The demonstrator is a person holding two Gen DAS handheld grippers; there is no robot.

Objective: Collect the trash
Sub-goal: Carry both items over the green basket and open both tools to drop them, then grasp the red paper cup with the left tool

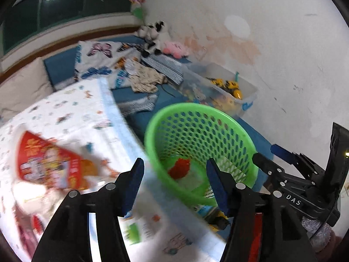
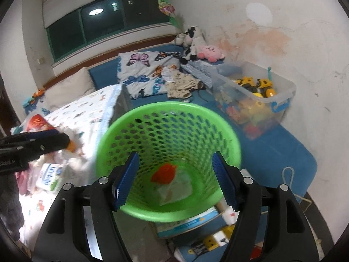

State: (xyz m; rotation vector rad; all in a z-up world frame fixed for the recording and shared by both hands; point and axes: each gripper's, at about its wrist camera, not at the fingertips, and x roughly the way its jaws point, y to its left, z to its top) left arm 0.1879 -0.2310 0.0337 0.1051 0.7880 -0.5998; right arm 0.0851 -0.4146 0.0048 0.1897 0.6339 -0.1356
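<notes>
Both grippers open and empty over a green mesh basket with trash already inside.

Right gripper (image 2: 175,178) hangs above the green basket (image 2: 104,152), jaws well apart, nothing between the pads; red crumpled wrapper (image 2: 164,173) and pale plastic scrap (image 2: 176,191) lie at the basket bottom. Left gripper (image 1: 174,187) is at the basket's left rim over the printed white sheet (image 1: 82,113), jaws parted, holding nothing. Red snack bag (image 1: 47,159) lies on the sheet, blurred. Clear toy bin (image 2: 281,100) stands by the wall.
</notes>
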